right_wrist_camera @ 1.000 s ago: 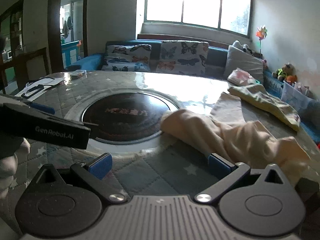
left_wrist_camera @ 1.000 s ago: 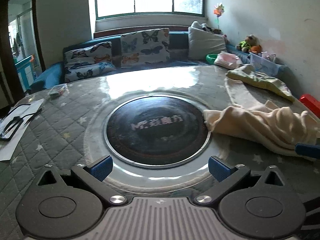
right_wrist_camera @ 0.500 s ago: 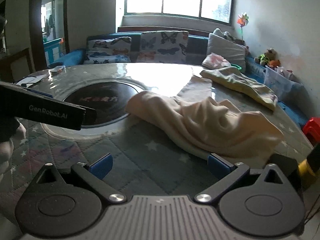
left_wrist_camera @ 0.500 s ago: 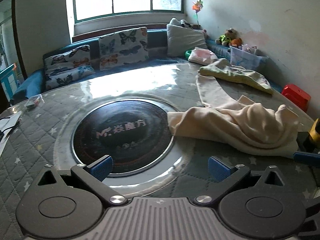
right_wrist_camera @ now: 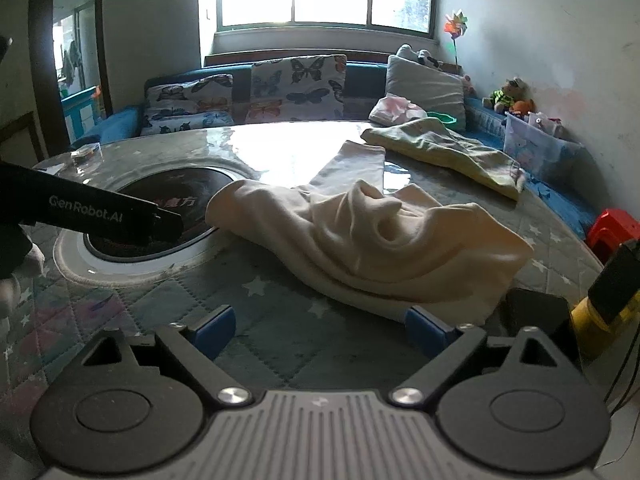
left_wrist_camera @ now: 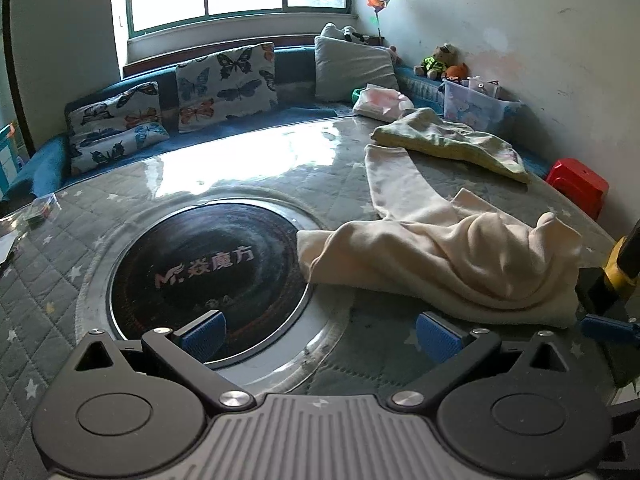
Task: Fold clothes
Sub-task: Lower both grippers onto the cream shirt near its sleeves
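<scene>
Quilted table (left_wrist_camera: 60, 264) w/ 2 garments, 1 cream (left_wrist_camera: 440, 252), 1 yellow-green (left_wrist_camera: 448, 140) (crumpled); both tongs (left_wrist_camera: 320, 330) (right_wrist_camera: 320, 326) spread apart, holding nothing.

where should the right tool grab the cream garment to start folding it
Take the cream garment by its near flat hem, beside the right tool, coming in low from the near table edge. That edge lies thin against the quilted table cover, while the middle is bunched into ridges.

The right gripper (right_wrist_camera: 320, 326) hovers spread wide over the table (right_wrist_camera: 256, 300), its right fingertip (right_wrist_camera: 424, 320) touching the crumpled cream garment (right_wrist_camera: 380, 248).
</scene>
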